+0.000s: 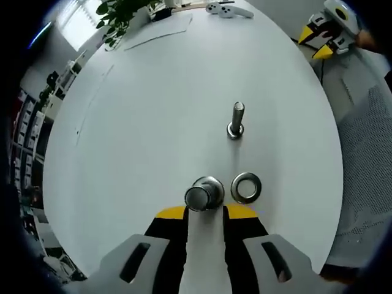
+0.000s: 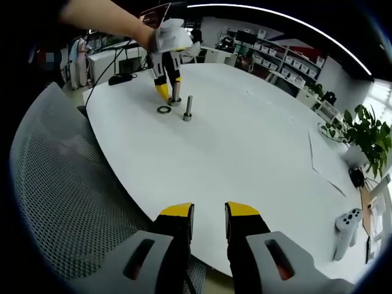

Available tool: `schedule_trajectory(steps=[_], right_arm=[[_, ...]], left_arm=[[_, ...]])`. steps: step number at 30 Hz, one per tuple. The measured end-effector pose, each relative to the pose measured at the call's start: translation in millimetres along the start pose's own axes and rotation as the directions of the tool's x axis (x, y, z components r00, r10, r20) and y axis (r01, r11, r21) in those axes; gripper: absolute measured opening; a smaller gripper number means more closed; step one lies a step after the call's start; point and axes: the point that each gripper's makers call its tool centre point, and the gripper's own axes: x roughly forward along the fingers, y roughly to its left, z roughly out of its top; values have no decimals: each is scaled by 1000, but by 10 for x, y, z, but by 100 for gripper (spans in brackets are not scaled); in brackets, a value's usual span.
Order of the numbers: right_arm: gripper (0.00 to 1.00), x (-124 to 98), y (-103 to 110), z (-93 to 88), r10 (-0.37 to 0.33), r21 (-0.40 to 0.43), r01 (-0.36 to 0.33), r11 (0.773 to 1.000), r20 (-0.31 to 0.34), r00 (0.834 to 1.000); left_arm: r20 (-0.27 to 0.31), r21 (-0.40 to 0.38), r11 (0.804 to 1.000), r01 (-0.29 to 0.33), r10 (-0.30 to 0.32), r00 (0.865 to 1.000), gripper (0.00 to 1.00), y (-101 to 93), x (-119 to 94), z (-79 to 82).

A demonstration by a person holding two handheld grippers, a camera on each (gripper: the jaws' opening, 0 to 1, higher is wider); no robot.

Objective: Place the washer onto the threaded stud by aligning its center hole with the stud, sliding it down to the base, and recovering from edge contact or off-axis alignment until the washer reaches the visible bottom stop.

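Left gripper: in the left gripper view we see our left gripper [image 1: 206, 211] rising from 6 o'clock, its yellow-tipped jaws pinching a metal stud [image 1: 204, 193] seen end-on at the tips. In the right gripper view it sits far off at 11 o'clock [image 2: 167, 92], tips down on the table beside the stud.
Right gripper: in the right gripper view our right gripper [image 2: 208, 211] rises from 6 o'clock, jaws spread with bare table between them, pinching nothing. In the left gripper view it shows at 1 o'clock [image 1: 321, 40], off the table edge.
Washer: the washer [image 1: 246, 187] lies flat on the table, just at 3 o'clock of the held stud, apart from it.
Second stud: a threaded stud [image 1: 236, 119] stands upright on its base toward 12 o'clock of the washer, well apart from it.
Table: white, round-edged table [image 1: 141, 122].
Surroundings: a mesh chair [image 2: 55, 202] at 8 o'clock in the right gripper view; a potted plant [image 2: 367, 131] at 3 o'clock.
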Motion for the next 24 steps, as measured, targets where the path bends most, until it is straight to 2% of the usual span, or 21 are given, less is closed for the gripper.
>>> schedule_trajectory(steps=[2,7,9,10,16,19,24], right_arm=[[23,0,-3,-3,-2,-5,2,1000,-3,1000],[24,-1,-17,-8,-10,-3,10,1000,-7,1000],[24,-2,-16,-6,-9,-1,9,1000,-7,1000],[24,0,-15,-8,-9,-2,9,1000,-8,1000],[24,3,-8,-15,-4,-5,4,1000,-13,1000],[24,2,-7,-16,-4,-4,4,1000,-14,1000],[24,4,-2,-20,-1,-5,1,1000,-16,1000]], left_arm=[[13,-11,1000,-2,2,1000,24,-24,-44,8],[86,-98,995,32,-24,996,26,-175,-93,100],[115,-192,981,18,4,993,29,-170,-83,114],[116,-197,980,35,-12,993,30,-196,-83,103],[118,-217,976,32,-7,993,29,-288,-58,41],[127,-234,971,52,-23,992,30,-344,-26,48],[113,-214,974,77,-53,992,32,-440,67,64]])
